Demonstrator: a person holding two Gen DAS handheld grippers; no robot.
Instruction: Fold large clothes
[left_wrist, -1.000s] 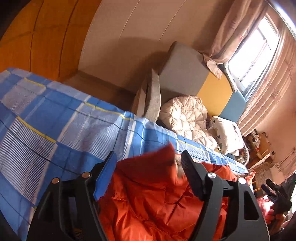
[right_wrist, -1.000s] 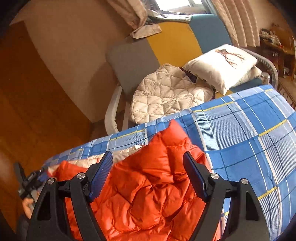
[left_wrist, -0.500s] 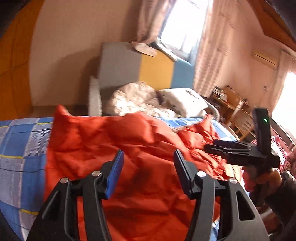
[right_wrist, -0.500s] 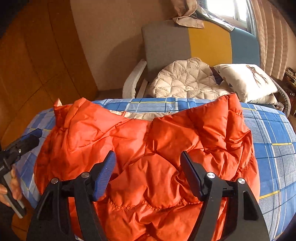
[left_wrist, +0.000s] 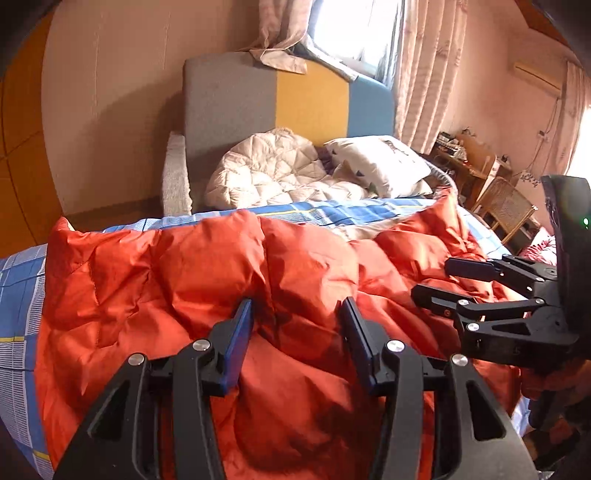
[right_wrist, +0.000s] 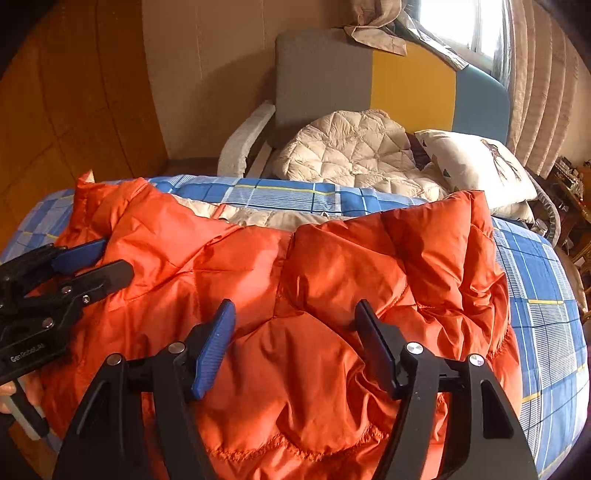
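Note:
An orange puffy down jacket (left_wrist: 295, 288) lies spread and rumpled on a blue plaid bed cover (left_wrist: 22, 302); it also shows in the right wrist view (right_wrist: 332, 280), with its cream lining (right_wrist: 266, 216) exposed at the far edge. My left gripper (left_wrist: 297, 314) is open and empty, just above the jacket's near part. My right gripper (right_wrist: 295, 315) is open and empty, over the jacket's middle. Each gripper shows in the other's view: the right one (left_wrist: 439, 280) at the right, the left one (right_wrist: 107, 258) at the left, both over the jacket.
Beyond the bed stands an armchair (right_wrist: 325, 85) with grey, yellow and blue panels, holding a cream quilted jacket (right_wrist: 354, 155) and a white pillow (right_wrist: 476, 166). A curtained window (left_wrist: 354, 29) is behind it. A wicker chair (left_wrist: 506, 206) and cluttered table stand at the right.
Both grippers have swung from the jacket's ends to face the armchair, and the jacket now lies spread wide across the bed. Both jaws stay open.

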